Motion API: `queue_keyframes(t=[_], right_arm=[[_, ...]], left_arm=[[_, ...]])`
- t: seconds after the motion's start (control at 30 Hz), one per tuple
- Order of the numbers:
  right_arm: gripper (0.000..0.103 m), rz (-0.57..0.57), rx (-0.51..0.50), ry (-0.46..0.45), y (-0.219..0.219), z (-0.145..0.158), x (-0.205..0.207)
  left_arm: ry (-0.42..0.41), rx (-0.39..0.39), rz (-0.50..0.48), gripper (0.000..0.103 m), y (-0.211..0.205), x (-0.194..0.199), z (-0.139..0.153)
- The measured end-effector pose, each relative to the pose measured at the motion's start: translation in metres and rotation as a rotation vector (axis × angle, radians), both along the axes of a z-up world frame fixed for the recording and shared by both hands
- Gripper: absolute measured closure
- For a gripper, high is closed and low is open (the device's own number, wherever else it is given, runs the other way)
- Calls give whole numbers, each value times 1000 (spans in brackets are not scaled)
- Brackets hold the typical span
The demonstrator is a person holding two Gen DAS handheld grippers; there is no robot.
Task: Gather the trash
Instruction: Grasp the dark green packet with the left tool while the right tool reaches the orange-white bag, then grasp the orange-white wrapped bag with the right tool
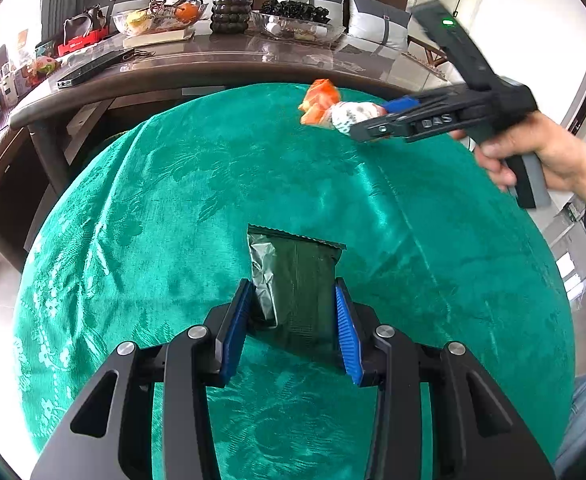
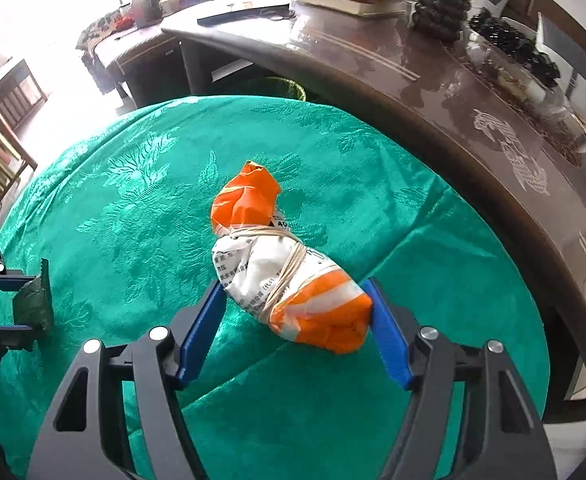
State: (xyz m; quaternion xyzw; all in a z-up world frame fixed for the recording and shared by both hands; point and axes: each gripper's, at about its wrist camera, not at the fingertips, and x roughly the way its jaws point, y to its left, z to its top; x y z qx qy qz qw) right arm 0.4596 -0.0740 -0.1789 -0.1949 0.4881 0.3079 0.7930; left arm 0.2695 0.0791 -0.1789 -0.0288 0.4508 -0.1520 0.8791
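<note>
Green damask cloth [image 1: 173, 200] covers the round table under both of my tongs, and it is slippery-looking, so I judge that each piece of trash can slide if I push it instead of pinching it.

Between the blue pads of my right gripper [image 2: 297, 312] lies the orange and white paper bundle tied with rubber bands [image 2: 289, 276]. The right pad touches its orange end; on the left pad I cannot tell if there is contact. The jaws stand wide around it, so I must squeeze evenly on the thick middle part, not on the loose orange tip ahead of the fingers.

Between the pads of my left gripper [image 1: 293, 308] sits the dark green foil wrapper with a serrated edge [image 1: 293, 272]. Both pads press its sides and it looks clamped. I think a thin wrapper can buckle, so I keep the pressure steady and lift straight up.
</note>
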Motion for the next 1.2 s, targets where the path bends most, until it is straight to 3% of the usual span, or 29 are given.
queue_keyframes(t=[0.07,0.17,0.27,0.4,0.47,0.57,0.7,0.77,0.93,1.2], right_arm=[[35,-100,67,-5,-21,12,-18],[34,-351,149,50,-81,20,-68],[34,-507,133,85,-127,12,-121],[33,-674,74,69,-171,-5,-192],[32,-701,81,35,-171,-4,-223],[29,-679,184,89,-164,-6,-252],[26,-556,334,121,-153,5,-287],[18,-530,310,93,-146,12,-291],[18,-532,77,-45,-142,-11,-301],[7,-582,69,-120,-141,-25,-296]], left_arm=[[-2,-22,-3,63,-5,-5,4],[-1,-43,-27,63,-27,-18,9],[5,-51,-56,63,-56,-30,6],[-10,10,-63,63,-92,-44,-6],[-13,31,-56,62,-102,-51,-11],[-33,66,-42,60,-104,-60,-13],[-36,66,8,27,-88,-68,-11],[-20,43,24,22,-78,-71,-12],[-6,59,21,13,-76,-74,-17],[-7,205,-12,4,-98,-74,-24]])
